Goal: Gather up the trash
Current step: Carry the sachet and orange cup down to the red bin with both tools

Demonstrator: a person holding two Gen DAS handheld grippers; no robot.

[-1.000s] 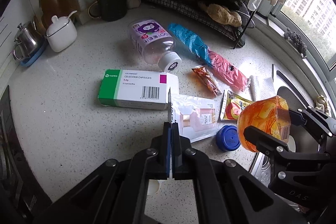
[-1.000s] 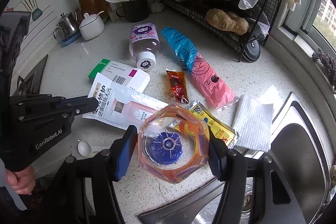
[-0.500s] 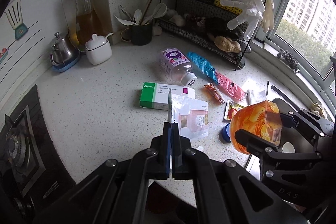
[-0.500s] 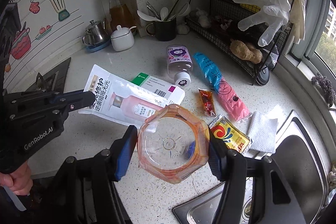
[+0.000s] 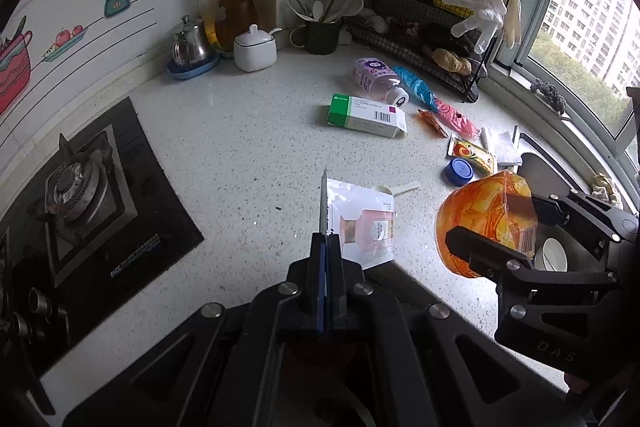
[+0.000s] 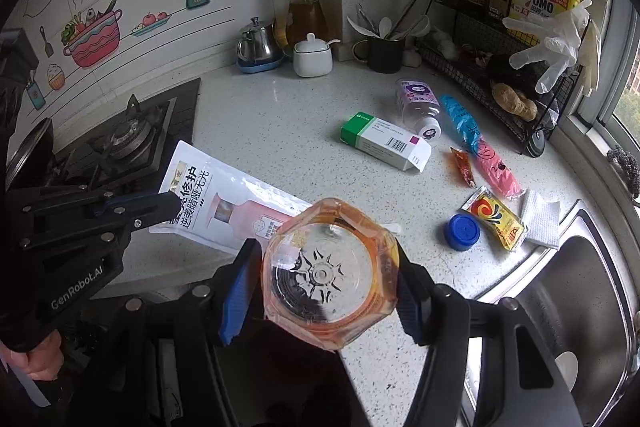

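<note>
My left gripper (image 5: 325,239) is shut on a white and pink pouch (image 5: 362,223), held edge-on above the counter's front edge; the pouch (image 6: 224,203) and left gripper (image 6: 168,205) also show in the right wrist view. My right gripper (image 6: 330,283) is shut on an orange plastic jar (image 6: 330,279), lifted off the counter; the jar (image 5: 486,219) also shows in the left wrist view. On the counter lie a green and white medicine box (image 5: 366,115), a pink bottle (image 5: 376,79), a blue-pink wrapper (image 5: 436,103), sauce sachets (image 5: 472,153) and a blue cap (image 5: 460,171).
A gas stove (image 5: 80,195) is at the left, a sink (image 6: 580,291) at the right. A teapot (image 5: 190,45), sugar pot (image 5: 255,47), utensil mug (image 5: 322,35) and wire rack (image 5: 424,27) line the back. A white tissue (image 6: 540,223) lies by the sink.
Both grippers have pulled back and up from the counter, carrying the pouch and the orange jar. The blue cap and a small white spoon are left on the counter.
</note>
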